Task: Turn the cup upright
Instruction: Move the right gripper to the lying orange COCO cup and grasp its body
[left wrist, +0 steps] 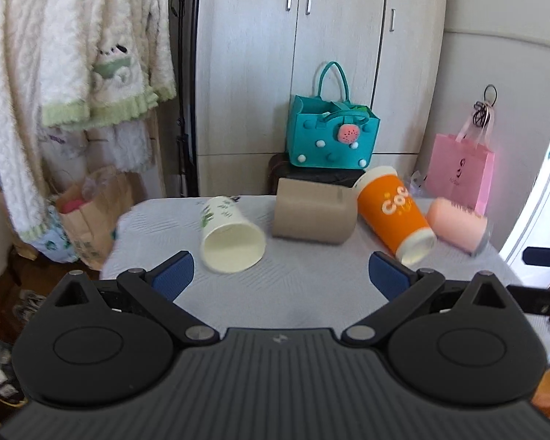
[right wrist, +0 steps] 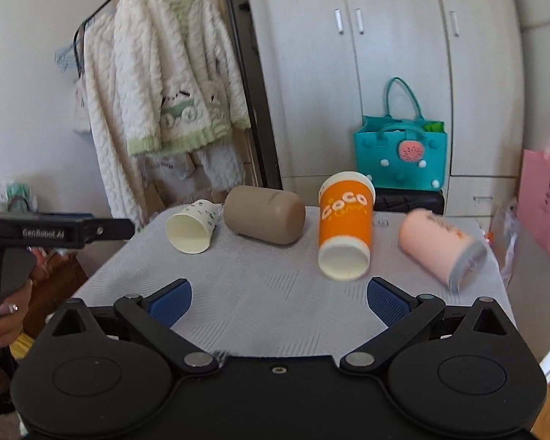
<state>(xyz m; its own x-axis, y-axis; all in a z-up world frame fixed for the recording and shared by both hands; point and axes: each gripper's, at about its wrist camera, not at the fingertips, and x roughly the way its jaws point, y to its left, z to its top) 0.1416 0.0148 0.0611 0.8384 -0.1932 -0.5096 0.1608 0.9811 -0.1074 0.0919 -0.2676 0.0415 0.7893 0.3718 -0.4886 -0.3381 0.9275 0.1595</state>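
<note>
- Four cups lie on their sides in a row on the table (right wrist: 267, 293), which wears a pale grey cloth with a faint woven pattern.
- The orange cup (right wrist: 344, 229) is smooth paper with white "COCO" lettering and a white rim; its open mouth faces the right gripper (right wrist: 278, 299), whose jaws stand wide apart with nothing between them.
- The white paper cup (left wrist: 229, 236), printed with small green marks, lies towards the table's left side, its cream inside showing; its mouth faces the left gripper (left wrist: 278, 275), whose jaws are likewise spread wide and empty.
- Between these two lies a matte beige cup (right wrist: 264, 220), rounded and plain, close beside the white one.
- The pink cup (right wrist: 440, 244) lies at the right end, just apart from the orange one; its mouth is blurred and its print is too smeared to read.
- Both grippers have blue ribbed pads (right wrist: 170, 304) on black arms.
- Behind the table stand a teal felt bag (left wrist: 332, 135) with pom-poms, a glossy pink paper bag (left wrist: 460, 170) cut off in the right view, and a pale wardrobe (right wrist: 385, 73).
- A fluffy cream cardigan (right wrist: 165, 88) with green trim hangs at the left.
</note>
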